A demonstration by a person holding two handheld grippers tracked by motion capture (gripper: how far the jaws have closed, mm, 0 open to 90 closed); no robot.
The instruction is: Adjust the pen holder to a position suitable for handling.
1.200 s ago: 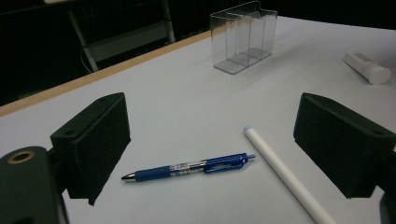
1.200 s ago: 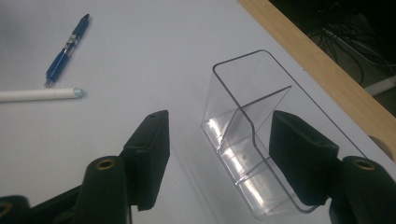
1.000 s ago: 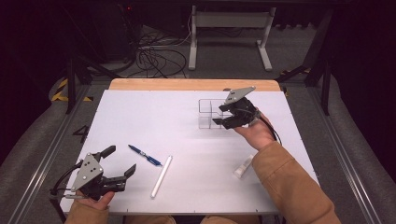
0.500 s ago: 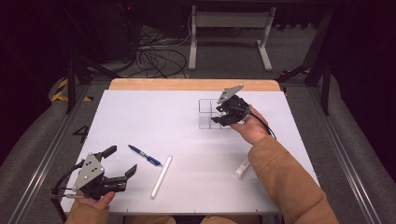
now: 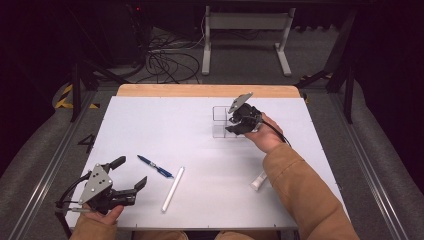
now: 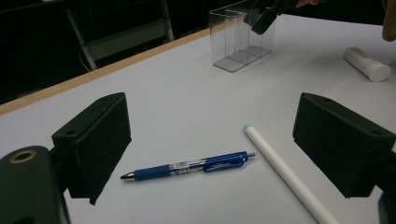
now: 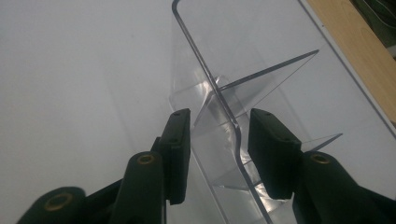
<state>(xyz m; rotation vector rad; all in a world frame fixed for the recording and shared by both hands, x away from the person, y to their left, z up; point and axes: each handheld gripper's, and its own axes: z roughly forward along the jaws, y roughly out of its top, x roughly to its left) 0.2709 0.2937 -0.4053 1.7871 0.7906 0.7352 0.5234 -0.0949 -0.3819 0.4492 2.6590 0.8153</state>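
Right gripper (image 7: 215, 154) straddles a wall of the clear divided box (image 5: 222, 122) near the table's (image 5: 165, 115) far edge. Its jaws have just been closing, pads not yet pressing. Left gripper (image 5: 127, 175) at the near left corner, jaws wide apart, holding nothing.

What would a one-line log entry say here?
right gripper: jaws closing astride wall of clear plastic divided holder, not yet pressing | left gripper: open, near blue pen

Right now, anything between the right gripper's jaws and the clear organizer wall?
Nothing visible. The right gripper straddles the wall of the clear divided organizer; its jaws have just been closing, one each side of the wall, still with gaps. The blue pen and white tube lie well away.
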